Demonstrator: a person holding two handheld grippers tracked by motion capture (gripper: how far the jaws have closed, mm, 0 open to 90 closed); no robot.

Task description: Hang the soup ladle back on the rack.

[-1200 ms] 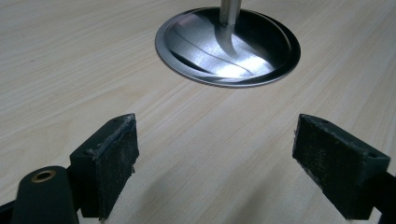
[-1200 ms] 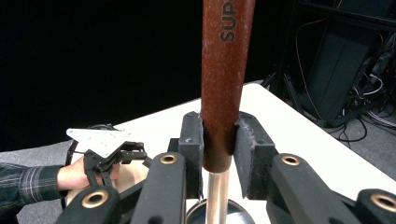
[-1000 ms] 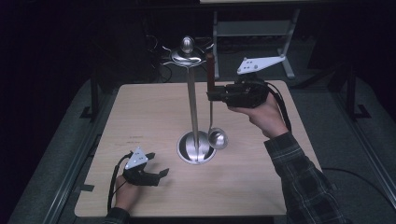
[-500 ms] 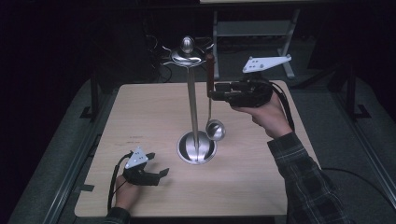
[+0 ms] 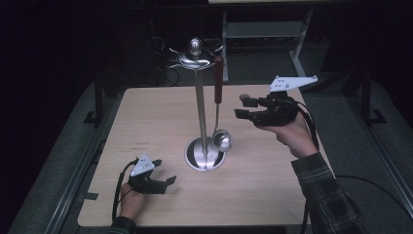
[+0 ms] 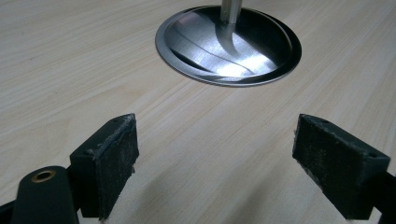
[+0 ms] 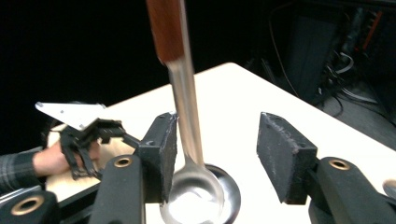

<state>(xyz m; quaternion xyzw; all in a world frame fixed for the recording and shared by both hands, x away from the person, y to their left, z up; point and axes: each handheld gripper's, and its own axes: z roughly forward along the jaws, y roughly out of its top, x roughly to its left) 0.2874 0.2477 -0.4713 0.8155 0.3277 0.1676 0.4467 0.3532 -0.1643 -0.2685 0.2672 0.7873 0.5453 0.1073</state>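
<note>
A tall steel utensil stand [image 5: 198, 102] rises from a round base [image 5: 204, 157] at the middle of the wooden table [image 5: 146, 117]. A ladle [image 5: 222, 140] with a brown handle hangs from the stand's top hook, its bowl just above the base. My right gripper [image 5: 242, 107] is to the right of the ladle, apart from it. Its jaws have just been opening and nothing is between them. In the right gripper view the ladle [image 7: 187, 116] hangs just beyond the right gripper [image 7: 217, 154]. My left gripper [image 5: 165, 171] rests open on the table at the front left, facing the base [image 6: 229, 44].
The stand's top has several curved hooks [image 5: 195, 56] around a knob. A metal rack frame [image 5: 263, 34] stands behind the table in the dark. Bare wood lies between the left gripper [image 6: 215, 154] and the base.
The right gripper has opened, let go of the ladle's handle and drawn back to the right and down. The ladle now hangs from the hook. The left gripper has not moved.
</note>
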